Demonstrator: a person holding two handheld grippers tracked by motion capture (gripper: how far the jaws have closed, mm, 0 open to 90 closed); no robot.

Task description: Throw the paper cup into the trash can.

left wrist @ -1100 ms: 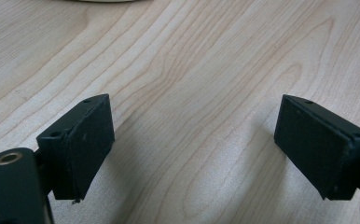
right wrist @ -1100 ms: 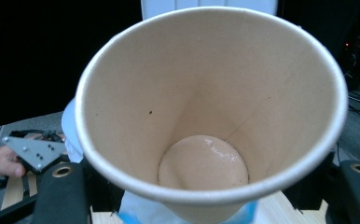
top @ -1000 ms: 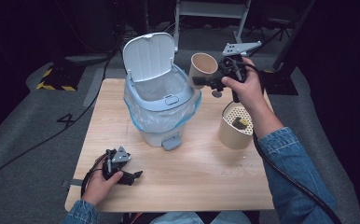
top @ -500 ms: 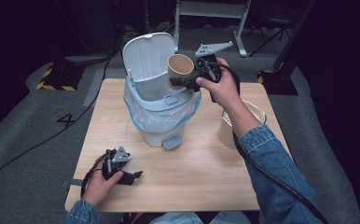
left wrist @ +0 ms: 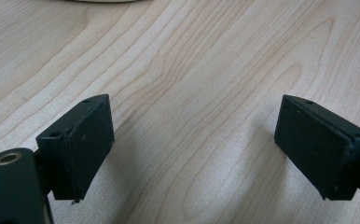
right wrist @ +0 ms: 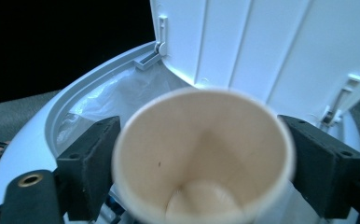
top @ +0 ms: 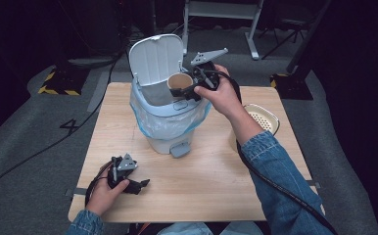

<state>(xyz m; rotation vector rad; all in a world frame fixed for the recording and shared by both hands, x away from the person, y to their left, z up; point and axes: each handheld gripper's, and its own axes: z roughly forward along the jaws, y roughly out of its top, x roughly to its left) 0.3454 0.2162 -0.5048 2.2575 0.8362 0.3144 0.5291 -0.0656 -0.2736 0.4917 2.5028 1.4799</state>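
A tan paper cup (top: 179, 83) hangs over the mouth of a pale blue pedal bin (top: 170, 122) whose white lid (top: 155, 61) stands up. My right gripper (top: 186, 89) holds its jaws on either side of the cup. In the right gripper view the cup (right wrist: 201, 154) looks blurred between the sharp black jaws of my right gripper (right wrist: 199, 170), which have just been opening, and the bin's plastic liner (right wrist: 99, 100) lies below. My left gripper (top: 139, 185) rests open on the wooden table (top: 201, 196) at the front left. Bare wood lies between the jaws of my left gripper (left wrist: 194, 144).
A cream container with a perforated top (top: 263, 117) stands at the table's right side, partly behind the person's right forearm. The bin's foot pedal (top: 179, 149) points toward the table's front. Dark floor with cables surrounds the table.
My right gripper carried the cup leftward from above the cream container to over the open bin and a little lower. The left gripper stayed put.
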